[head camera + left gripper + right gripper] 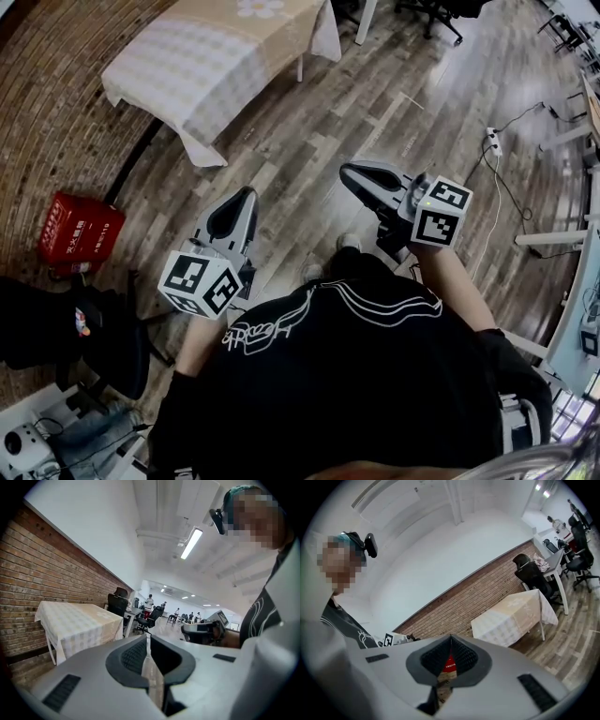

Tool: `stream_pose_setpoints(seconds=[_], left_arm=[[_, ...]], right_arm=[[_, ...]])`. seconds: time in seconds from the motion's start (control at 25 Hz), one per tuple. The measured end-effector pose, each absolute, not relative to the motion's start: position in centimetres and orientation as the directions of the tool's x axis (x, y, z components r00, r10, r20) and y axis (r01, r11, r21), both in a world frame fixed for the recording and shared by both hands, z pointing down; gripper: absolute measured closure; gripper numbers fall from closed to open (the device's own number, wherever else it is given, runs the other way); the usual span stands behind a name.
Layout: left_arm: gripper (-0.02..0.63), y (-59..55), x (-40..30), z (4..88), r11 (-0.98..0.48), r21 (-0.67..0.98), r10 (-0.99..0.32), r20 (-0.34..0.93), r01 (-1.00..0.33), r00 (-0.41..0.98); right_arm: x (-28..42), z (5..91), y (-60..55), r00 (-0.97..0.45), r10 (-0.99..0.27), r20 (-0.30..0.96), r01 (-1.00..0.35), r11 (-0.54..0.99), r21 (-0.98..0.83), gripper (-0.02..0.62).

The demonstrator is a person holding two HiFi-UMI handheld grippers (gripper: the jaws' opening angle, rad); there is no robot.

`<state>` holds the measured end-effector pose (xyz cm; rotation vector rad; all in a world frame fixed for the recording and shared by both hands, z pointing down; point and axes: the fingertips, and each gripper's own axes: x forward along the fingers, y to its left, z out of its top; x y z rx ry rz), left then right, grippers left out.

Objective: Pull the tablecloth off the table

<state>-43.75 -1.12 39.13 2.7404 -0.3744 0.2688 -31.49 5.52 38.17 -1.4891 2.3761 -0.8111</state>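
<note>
Beige tablecloth, well ahead of both closed, empty jaws

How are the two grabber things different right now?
The left gripper points toward the far office chairs, with the tablecloth on its left; the right gripper points at the red box, tablecloth on its right. The left sits lower in the head view. Both have shut, empty jaws.

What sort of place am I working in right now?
Probably an open-plan office or lab: swivel office chairs at white desks, ceiling strip lights, and a power strip on the wood-look floor.
</note>
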Motion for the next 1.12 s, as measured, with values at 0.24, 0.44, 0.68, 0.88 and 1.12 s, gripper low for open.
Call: stream_pose_setpoints(seconds=[0.24,0.44,0.68,0.88,1.12], left_arm=[[0.600,-3.3,-40.2,39.8,-0.896,0.307,-0.245,0.259,-0.320,0.934],[0.600,-6.9,-35.7,41.2,-0.869,0.323,-0.284,0.292,-0.374,0.913],[0.600,-11.5,-27.8,41.5,-0.839,0.344,-0.334,0.286,-0.421,0.898],[0.600,-14.2,-20.8,42.2,-0.818,0.333,-0.380,0.300,-0.469,0.875],[0.600,-17.1,-15.9,43.6,-0.770,0.329,-0.449,0.328,-0.546,0.831]], right_arm=[[-27.4,39.2,3.5,-0.470,-0.879,0.081,-0.742,0.343,-0.576,0.598],[-21.5,40.6,-0.5,-0.488,-0.870,0.066,-0.716,0.356,-0.601,0.598],[-14.0,41.4,-5.5,-0.552,-0.831,0.065,-0.684,0.407,-0.605,0.598],[-7.0,42.0,-8.5,-0.584,-0.810,0.057,-0.663,0.435,-0.610,0.598],[-0.2,43.7,-11.6,-0.591,-0.803,0.081,-0.661,0.424,-0.620,0.598]])
